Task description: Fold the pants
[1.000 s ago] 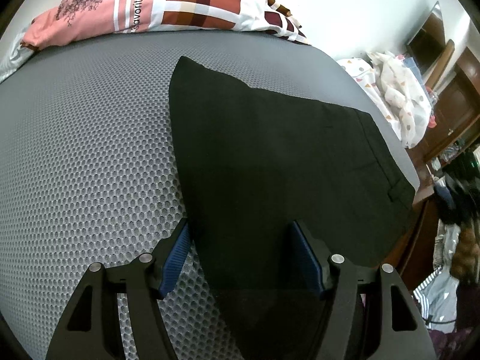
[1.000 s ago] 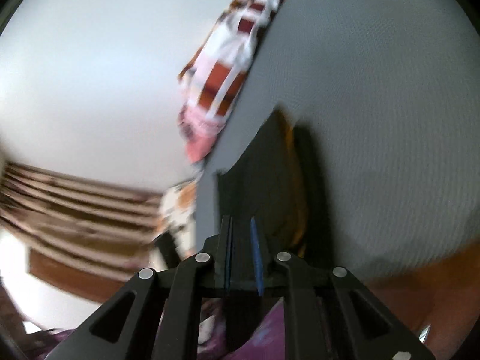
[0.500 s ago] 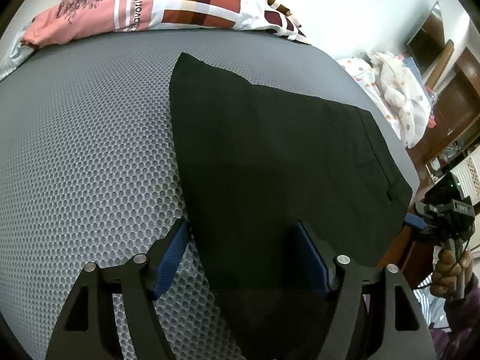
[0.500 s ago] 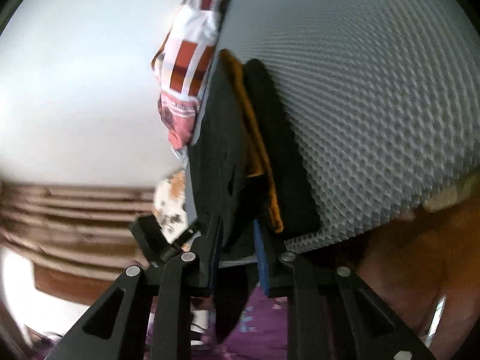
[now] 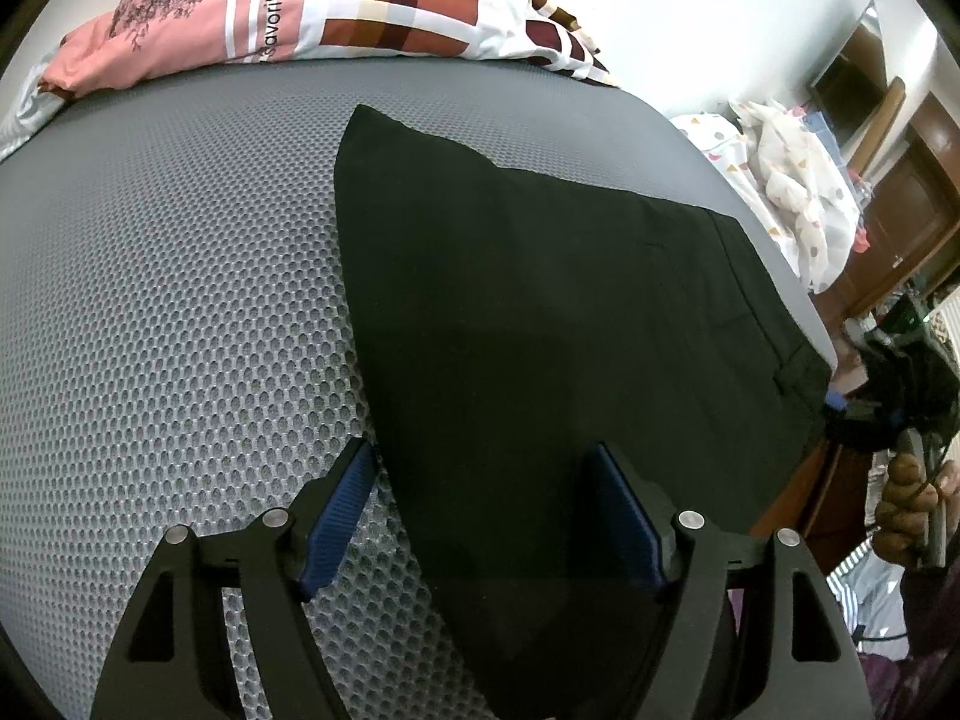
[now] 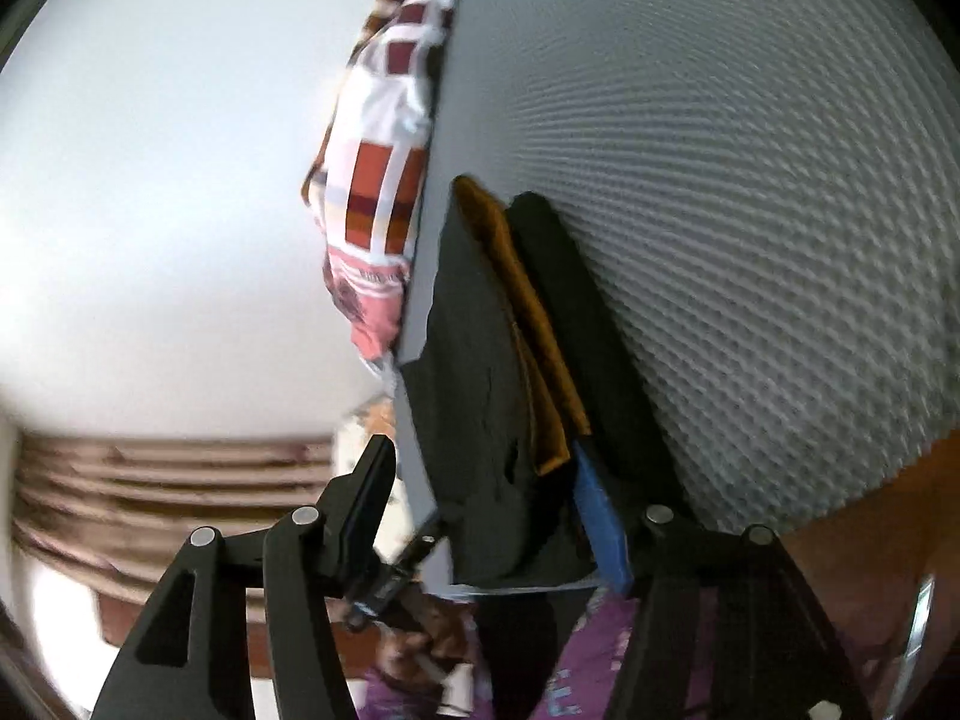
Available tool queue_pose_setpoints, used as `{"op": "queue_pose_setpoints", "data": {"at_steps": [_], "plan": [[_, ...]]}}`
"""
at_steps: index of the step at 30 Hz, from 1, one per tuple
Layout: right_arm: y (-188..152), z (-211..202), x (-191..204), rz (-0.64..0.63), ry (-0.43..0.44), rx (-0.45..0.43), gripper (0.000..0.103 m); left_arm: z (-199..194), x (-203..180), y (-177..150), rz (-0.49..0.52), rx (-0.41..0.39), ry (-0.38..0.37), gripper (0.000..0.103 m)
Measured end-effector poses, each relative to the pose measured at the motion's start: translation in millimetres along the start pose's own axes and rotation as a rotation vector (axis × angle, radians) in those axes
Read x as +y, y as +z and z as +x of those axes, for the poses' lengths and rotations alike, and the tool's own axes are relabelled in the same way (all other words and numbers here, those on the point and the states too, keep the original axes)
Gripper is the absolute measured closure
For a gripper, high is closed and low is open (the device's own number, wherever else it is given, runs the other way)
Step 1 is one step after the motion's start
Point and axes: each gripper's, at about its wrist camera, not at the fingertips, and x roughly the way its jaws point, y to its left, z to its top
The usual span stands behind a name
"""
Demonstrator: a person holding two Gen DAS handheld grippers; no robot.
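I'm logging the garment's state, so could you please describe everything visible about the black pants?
The black pants lie flat, already folded, on the grey mesh mattress, waistband towards its right edge. The fabric looks smooth and matte; an orange-brown lining shows at the waist. The left gripper straddles their near edge, jaws opening. The right gripper has the waist between opening jaws.

Legible text, one item: "favorite" (first letter partly cut off), dark lettering running vertically betw. white stripes on pink section of pillow (image 5: 282, 12), far edge of bed. Right wrist view: pillow print blurred, unreadable.
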Motion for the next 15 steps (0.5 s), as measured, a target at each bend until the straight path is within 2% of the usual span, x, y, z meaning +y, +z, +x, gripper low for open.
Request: {"op": "queue_pose_setpoints", "data": {"at_steps": [1, 2, 3, 6, 12, 15], "plan": [[0.0, 0.0, 0.0, 0.000, 0.000, 0.000, 0.079, 0.1, 0.3, 0.4, -0.001, 0.000, 0.002, 0.028], [-2.1, -2.7, 2.8, -0.037, -0.033, 0.008, 0.089, -0.4, 0.8, 0.7, 0.000, 0.000, 0.005, 0.028], [-1.5, 0.2, 9.2, -0.079, -0.081, 0.020, 0.088, -0.7, 1.4, 1.0, -0.001, 0.002, 0.007, 0.027], [-0.9, -3.7, 24.5, -0.127, -0.122, 0.003, 0.088, -3.9, 2.8, 1.9, -0.007, 0.006, 0.008, 0.027], [-3.9, -16.8, 70.7, -0.206, -0.066, -0.021, 0.088, -15.7, 0.6, 2.7, -0.012, 0.004, 0.007, 0.027], [-22.0, -23.3, 64.1, -0.170, -0.056, -0.001, 0.089, -17.2, -5.8, -1.5, 0.028, 0.015, 0.015, 0.027]]}}
